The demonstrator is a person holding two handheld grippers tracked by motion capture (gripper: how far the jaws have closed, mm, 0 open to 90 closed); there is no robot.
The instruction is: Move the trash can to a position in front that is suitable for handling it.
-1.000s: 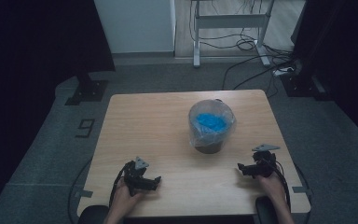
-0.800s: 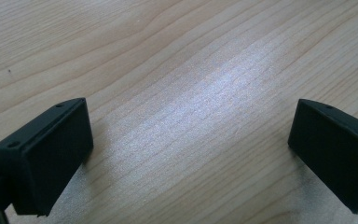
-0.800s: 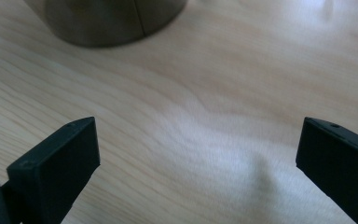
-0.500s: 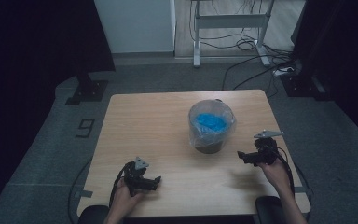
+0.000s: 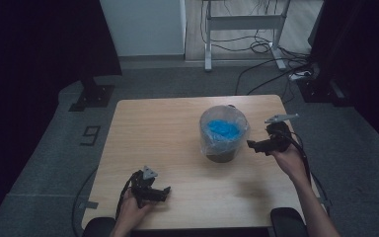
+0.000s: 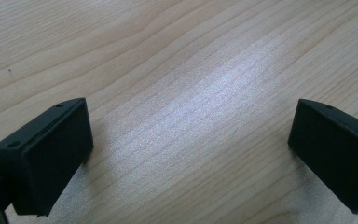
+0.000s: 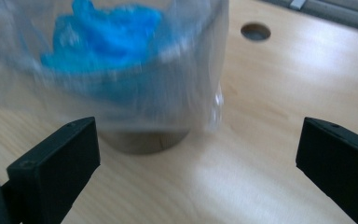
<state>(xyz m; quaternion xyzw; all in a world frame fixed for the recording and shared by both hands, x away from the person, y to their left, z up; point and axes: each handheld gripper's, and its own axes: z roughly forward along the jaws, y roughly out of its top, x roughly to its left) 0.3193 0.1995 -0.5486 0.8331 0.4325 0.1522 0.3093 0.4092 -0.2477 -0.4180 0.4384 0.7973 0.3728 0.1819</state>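
The right gripper [image 5: 254, 145] is held with its jaws wide apart and nothing between them, raised just beside the right flank of a small bin [image 5: 222, 154] lined with a clear plastic bag [image 5: 212, 142]. In the right gripper view the lined bin [image 7: 142, 140] is seen close ahead and to the left of the jaw gap, somewhat blurred, with crumpled blue material [image 7: 100, 32] lying inside the bag. The bin stands on the wooden table [image 5: 153, 128], right of its middle, near the far edge. The step in hand is judged to be a reach for the bag's rim. It would be done best if the jaws were kept apart until a fold of film lies between them, and if the bin itself were not pushed, since it looks light. The left gripper [image 5: 164, 193] is rested on the table near the front edge, well apart from the bin, its jaws likewise spread over bare wood [image 6: 191, 93]; it could be brought over to steady the bin.
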